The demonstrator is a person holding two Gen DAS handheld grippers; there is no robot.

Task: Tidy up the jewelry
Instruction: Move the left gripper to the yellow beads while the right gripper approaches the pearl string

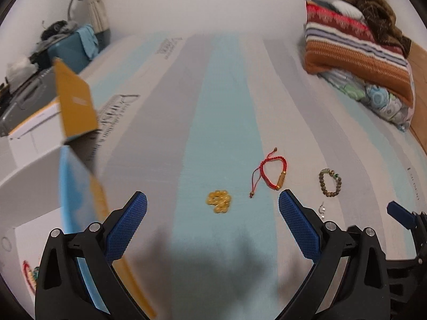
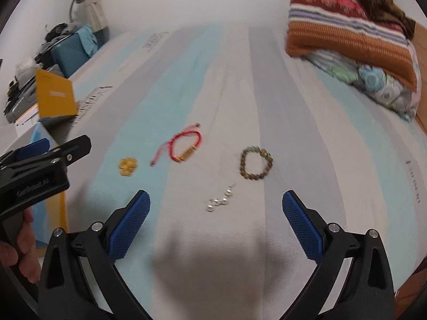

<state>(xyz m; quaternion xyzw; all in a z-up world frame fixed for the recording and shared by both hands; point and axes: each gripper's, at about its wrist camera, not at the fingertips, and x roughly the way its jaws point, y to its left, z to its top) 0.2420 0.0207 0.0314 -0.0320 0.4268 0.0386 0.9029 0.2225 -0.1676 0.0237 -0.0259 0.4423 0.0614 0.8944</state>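
Note:
Jewelry lies on a striped bed sheet (image 1: 226, 106). A yellow bead bracelet (image 1: 218, 201) is bunched between my open left gripper's (image 1: 212, 202) fingertips, just ahead. A red cord bracelet with a gold tube (image 1: 272, 172), a brown bead bracelet (image 1: 330, 182) and a small silver piece (image 1: 322, 210) lie to its right. In the right wrist view, the silver piece (image 2: 220, 200) lies just ahead of my open, empty right gripper (image 2: 216, 202). The brown bracelet (image 2: 256, 163), red bracelet (image 2: 184, 144) and yellow beads (image 2: 127, 166) lie beyond.
An open box with a yellow lid (image 1: 74, 104) and blue wall stands at the left, also in the right wrist view (image 2: 54, 97). Folded striped blankets (image 1: 355, 45) lie far right. Clutter and a blue case (image 1: 69, 50) sit beyond the bed's left edge.

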